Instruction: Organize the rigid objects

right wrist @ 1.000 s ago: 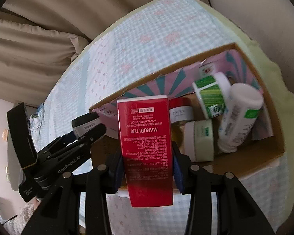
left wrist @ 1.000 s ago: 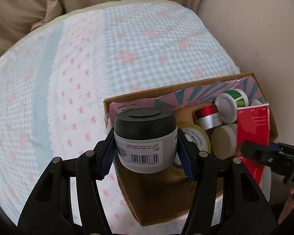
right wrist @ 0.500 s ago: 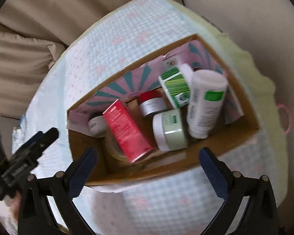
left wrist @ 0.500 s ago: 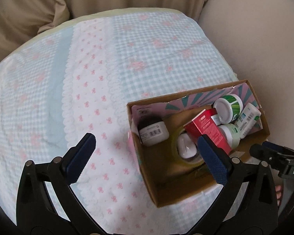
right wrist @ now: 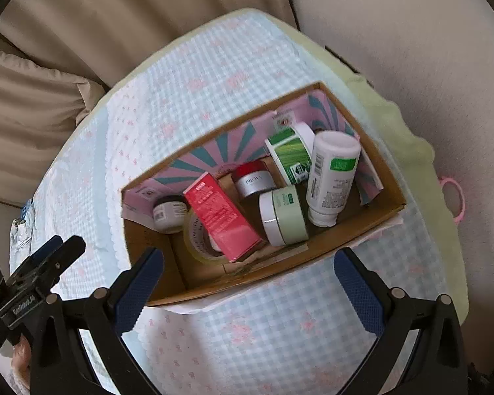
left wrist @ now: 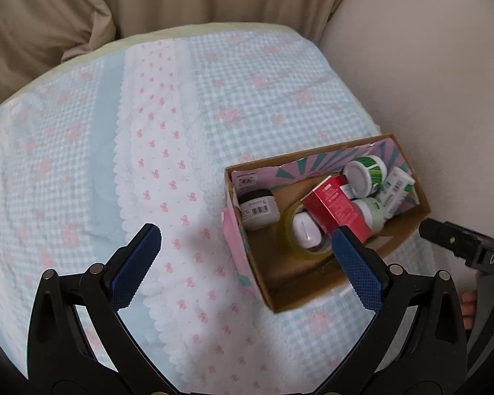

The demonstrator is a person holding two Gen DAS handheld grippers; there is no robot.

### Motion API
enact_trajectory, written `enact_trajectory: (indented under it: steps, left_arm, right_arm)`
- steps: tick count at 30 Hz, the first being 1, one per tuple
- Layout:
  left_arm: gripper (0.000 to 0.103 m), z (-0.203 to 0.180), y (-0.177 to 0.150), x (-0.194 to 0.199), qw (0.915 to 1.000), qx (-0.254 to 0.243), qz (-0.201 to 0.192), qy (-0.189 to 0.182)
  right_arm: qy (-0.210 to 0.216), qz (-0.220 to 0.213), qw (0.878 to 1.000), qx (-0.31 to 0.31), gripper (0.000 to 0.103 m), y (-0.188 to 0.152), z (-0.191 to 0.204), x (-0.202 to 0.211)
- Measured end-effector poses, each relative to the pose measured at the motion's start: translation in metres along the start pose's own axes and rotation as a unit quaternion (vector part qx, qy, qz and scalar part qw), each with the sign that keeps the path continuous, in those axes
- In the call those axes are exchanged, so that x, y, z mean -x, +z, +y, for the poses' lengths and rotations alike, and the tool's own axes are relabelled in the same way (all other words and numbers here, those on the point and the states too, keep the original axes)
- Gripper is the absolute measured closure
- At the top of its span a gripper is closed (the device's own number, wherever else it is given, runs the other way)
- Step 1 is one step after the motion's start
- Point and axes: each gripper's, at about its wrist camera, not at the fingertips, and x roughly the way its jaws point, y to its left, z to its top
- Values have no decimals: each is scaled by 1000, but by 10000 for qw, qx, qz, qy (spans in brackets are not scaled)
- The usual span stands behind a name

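Both tools, left (left wrist: 243,256) and right (right wrist: 248,278), are spread wide with nothing gripped. Just ahead of each, the cardboard box (right wrist: 313,253) is seen on the checked cloth (left wrist: 247,75). Inside, the red carton (right wrist: 222,215) is propped on the tape roll (right wrist: 197,240); jars and a white bottle (right wrist: 332,177) are piled beyond, apparently dropped loose.

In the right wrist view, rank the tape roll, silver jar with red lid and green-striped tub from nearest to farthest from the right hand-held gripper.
Right hand-held gripper, open below the box:
1. Tape roll, front left of the box.
2. Silver jar with red lid, middle, toward the back.
3. Green-striped tub, back right.
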Motion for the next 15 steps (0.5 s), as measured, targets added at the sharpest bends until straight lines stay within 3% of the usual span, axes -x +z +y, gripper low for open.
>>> enact_trajectory:
  steps: [8, 15]
  left_arm:
    - [0, 32, -3, 102, 9993, 108, -358, -21]
    - [0, 76, -18, 215, 9945, 318, -943, 325]
  right_arm:
    - [-43, -359, 9987, 359, 0, -8, 58, 59]
    - [-16, -993, 9870, 1260, 0, -21, 144, 142]
